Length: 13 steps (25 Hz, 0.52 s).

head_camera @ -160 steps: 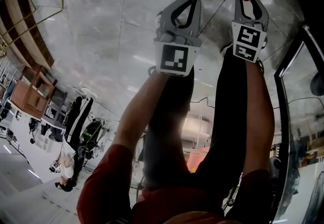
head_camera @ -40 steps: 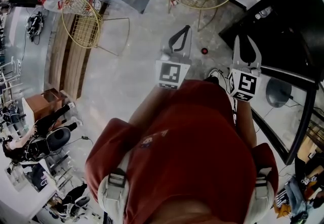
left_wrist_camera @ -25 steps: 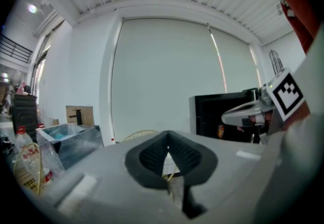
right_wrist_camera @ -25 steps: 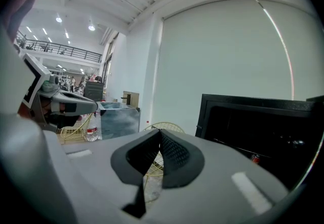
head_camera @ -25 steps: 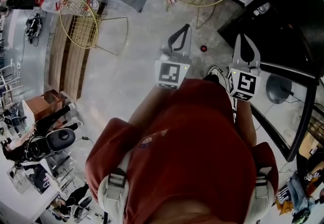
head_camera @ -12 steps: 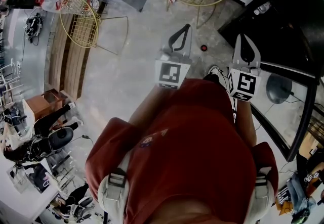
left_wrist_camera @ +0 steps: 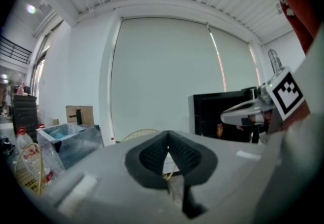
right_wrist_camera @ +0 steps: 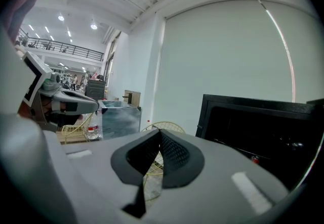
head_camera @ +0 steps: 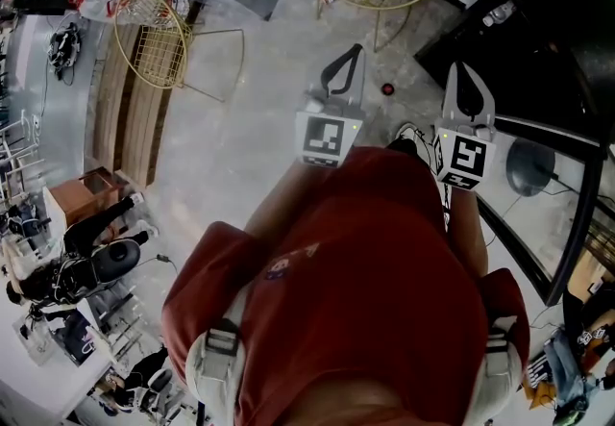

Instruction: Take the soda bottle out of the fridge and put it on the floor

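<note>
Red-capped soda bottle (head_camera: 387, 89) on grey floor (head_camera: 252, 150)

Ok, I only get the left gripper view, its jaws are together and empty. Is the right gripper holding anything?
Observer: No. In the right gripper view the right gripper has its jaws together, nothing between them.
Operator: And below them?
Observer: The head view shows what looks like the soda bottle, seen from above as a small red cap, on the floor, between the left gripper and the right one in the picture.
</note>
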### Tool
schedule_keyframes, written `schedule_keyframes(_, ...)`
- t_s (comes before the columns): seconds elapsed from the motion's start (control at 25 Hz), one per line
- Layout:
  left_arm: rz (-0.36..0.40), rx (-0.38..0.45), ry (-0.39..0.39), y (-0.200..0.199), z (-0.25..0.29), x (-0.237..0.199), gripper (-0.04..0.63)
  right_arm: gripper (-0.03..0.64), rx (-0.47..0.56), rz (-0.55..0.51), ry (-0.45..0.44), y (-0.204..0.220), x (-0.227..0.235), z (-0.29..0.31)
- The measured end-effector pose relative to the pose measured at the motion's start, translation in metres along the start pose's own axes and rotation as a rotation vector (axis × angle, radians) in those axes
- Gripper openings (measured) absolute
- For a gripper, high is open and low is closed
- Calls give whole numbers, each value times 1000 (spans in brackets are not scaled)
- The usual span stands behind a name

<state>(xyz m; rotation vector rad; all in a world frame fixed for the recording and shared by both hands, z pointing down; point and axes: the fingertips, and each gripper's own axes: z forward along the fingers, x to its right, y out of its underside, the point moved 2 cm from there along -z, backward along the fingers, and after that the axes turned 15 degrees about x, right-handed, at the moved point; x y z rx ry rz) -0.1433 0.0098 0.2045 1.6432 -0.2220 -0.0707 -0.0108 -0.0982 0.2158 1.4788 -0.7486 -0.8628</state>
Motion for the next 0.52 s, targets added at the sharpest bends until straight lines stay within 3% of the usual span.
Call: schedule_keyframes(0.52, -7, -8, 4, -1, -1, 5, 0, 0, -6, 9, 0, -2, -1, -4)
